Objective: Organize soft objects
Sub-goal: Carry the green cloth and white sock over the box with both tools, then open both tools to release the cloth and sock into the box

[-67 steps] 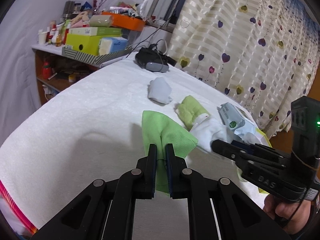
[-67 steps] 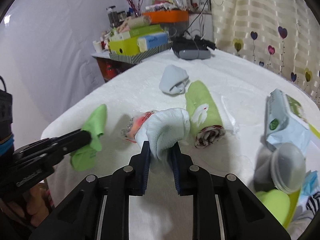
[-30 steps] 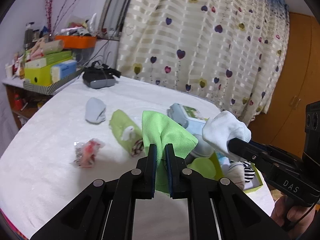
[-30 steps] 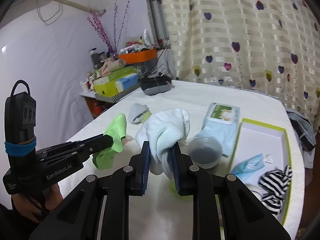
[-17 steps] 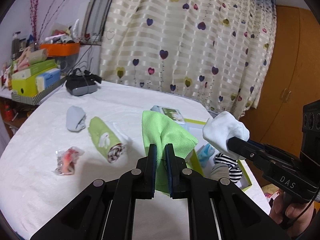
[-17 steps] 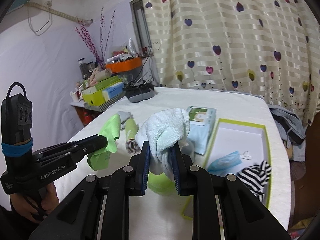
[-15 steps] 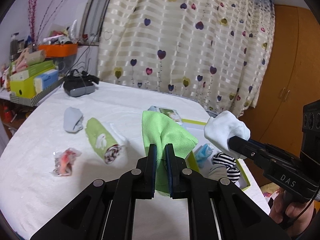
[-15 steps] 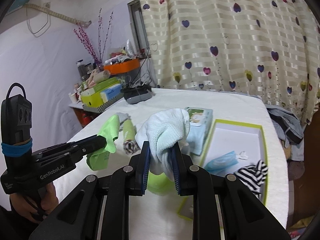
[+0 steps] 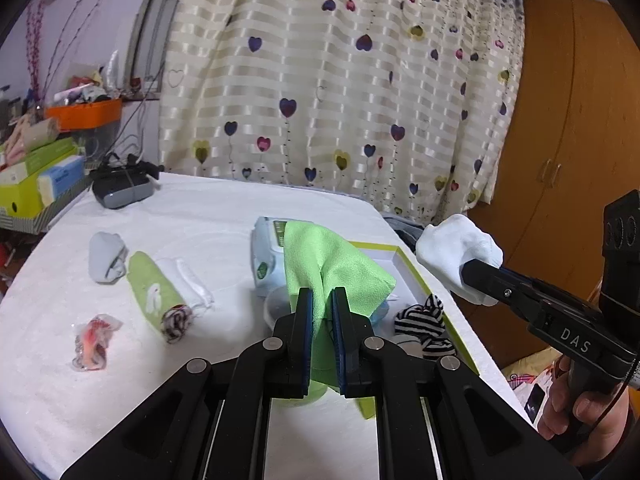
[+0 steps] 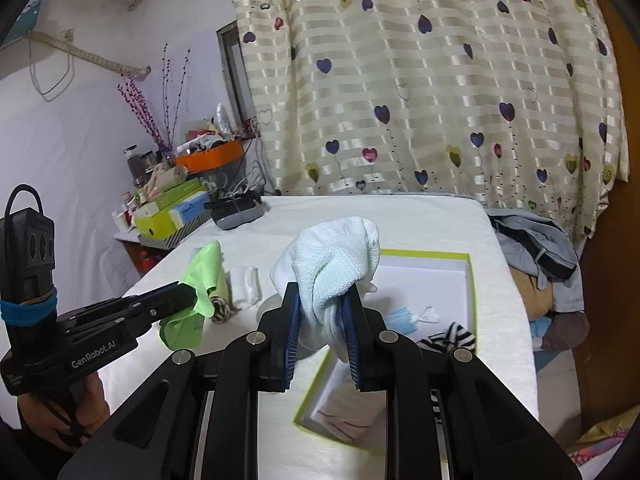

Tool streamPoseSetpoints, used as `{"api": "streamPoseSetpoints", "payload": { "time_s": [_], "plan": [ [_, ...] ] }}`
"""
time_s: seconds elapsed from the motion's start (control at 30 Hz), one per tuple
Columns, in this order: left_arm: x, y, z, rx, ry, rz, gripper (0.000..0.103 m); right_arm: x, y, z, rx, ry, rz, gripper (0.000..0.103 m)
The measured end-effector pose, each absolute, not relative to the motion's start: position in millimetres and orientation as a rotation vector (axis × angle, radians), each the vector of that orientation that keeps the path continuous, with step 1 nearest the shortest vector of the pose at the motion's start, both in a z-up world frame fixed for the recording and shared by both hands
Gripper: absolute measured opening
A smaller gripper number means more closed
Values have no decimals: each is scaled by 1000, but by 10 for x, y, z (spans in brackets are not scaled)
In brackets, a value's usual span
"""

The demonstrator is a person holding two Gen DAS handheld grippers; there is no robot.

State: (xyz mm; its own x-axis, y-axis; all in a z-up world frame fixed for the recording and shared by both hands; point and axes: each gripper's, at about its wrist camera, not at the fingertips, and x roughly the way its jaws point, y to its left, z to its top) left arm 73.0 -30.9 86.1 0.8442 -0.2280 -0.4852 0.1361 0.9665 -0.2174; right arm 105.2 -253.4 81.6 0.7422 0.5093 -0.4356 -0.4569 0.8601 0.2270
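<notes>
My left fingers are pinched tight on a green cloth, which fans up above the tips and hangs below them. My right fingers are clamped on a white sock, bunched above the pads with its tail dangling between them.

Just beyond and below the sock lies an open white box with a green rim; inside it, past my right fingertips, are a blue face mask and a striped black-and-white sock.

Ahead of my left fingers, partly behind the cloth, sits a pack of wipes. Further left on the white-covered desk lie a rolled green towel, a grey sock and a small clear packet with red contents, all well apart from my fingers.
</notes>
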Motion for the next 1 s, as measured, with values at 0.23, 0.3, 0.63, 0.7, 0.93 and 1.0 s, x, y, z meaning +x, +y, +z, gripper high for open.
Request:
{"api": "streamPoseSetpoints", "payload": {
  "time_s": [0.23,0.3,0.63,0.7,0.93,1.0],
  "plan": [
    [808,-469,843,-156,547,-223,9,1140,-2641,763,121,519,507,22],
    [849,-512,818,-151,557,-229,9,1180,-2682,727,128,528,496,22],
    [1043,-664,703,-133,600,-252,9,1475,-2838,441,147,600,446,22],
    [1087,-700,693,-131,607,-253,9,1551,-2862,369,149,620,437,22],
    [1209,-791,614,-127,635,-262,9,1837,-2840,121,136,692,415,22],
    [1239,-803,595,-125,641,-263,9,1910,-2824,69,130,704,407,22]
  ]
}}
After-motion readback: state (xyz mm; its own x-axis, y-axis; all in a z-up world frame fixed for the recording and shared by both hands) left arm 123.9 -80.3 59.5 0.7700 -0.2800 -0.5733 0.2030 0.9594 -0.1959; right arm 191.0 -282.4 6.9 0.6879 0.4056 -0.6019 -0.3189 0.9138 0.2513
